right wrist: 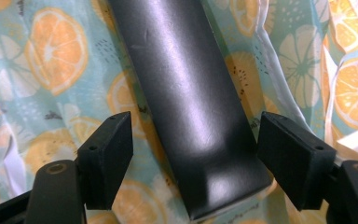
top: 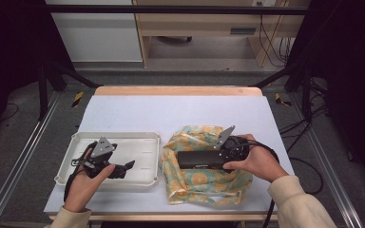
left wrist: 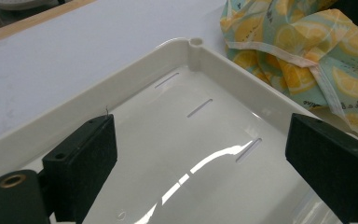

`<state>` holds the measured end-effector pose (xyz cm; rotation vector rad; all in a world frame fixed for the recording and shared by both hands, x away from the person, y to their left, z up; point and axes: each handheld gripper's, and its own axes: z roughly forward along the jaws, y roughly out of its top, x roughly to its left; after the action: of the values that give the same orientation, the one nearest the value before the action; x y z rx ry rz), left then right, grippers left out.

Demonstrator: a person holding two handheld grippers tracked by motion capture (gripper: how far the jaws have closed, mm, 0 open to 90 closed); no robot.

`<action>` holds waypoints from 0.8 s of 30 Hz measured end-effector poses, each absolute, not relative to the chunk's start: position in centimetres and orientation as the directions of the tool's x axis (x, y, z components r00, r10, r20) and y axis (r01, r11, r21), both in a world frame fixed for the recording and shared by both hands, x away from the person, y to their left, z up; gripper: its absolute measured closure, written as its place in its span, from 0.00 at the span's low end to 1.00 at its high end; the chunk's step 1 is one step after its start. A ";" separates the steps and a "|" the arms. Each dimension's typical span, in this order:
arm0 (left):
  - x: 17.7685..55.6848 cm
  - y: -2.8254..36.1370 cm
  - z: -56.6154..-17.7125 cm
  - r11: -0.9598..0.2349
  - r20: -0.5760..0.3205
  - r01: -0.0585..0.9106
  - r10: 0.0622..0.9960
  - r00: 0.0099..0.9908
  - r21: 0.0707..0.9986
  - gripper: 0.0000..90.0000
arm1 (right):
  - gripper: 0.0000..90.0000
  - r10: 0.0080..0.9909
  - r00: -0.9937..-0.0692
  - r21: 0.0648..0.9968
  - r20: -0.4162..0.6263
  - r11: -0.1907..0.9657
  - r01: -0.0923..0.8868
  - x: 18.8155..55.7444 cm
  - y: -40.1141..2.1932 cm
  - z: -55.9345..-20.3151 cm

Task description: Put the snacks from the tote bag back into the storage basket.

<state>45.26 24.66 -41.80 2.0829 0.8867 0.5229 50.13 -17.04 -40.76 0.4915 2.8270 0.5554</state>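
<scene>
The landmark here is the crumpled teal cloth printed with orange and lemon slices (top: 204, 166), which lies on the pale lilac tabletop (top: 171, 114) toward its near right side. Just beside the cloth, to its left, sits the shallow cream plastic tray with slotted floor (top: 138, 142), its near corner post close to the cloth's hemmed edge in the left gripper view (left wrist: 196, 43). On top of the cloth, across its middle, lies the long flat matte black box (top: 198, 159); the fabric spreads out around it on all sides. The right gripper (top: 221, 159) comes in over the cloth's right part, pointing left at the box's right end. In the right gripper view the box (right wrist: 191, 102) runs away between the two black jaws, its near end lying in the gap, with a strip of cloth (right wrist: 42, 60) visible between each pad and the box's sides, so the jaws stand released around it rather than clamped. The left gripper (top: 123, 168) hovers left of the cloth, over the tray's near part (left wrist: 144, 79), jaws spread wide with nothing between them.
</scene>
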 end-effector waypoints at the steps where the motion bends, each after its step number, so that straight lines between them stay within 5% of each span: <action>1: 45.3 24.6 -41.9 -0.439 0.060 0.412 0.739 0.670 0.798 0.10 | 0.29 0.356 -0.923 0.396 -0.145 0.876 0.276 50.3 -17.0 -40.9; 24: 45.5 24.6 -42.6 -0.456 0.044 0.434 0.727 0.685 0.777 0.10 | 0.40 0.283 -0.954 0.304 -0.094 0.921 0.244 52.0 -16.3 -43.0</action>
<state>45.49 24.56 -42.62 2.1164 0.8878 0.4806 51.96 -16.34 -42.95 0.4060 2.9451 0.4400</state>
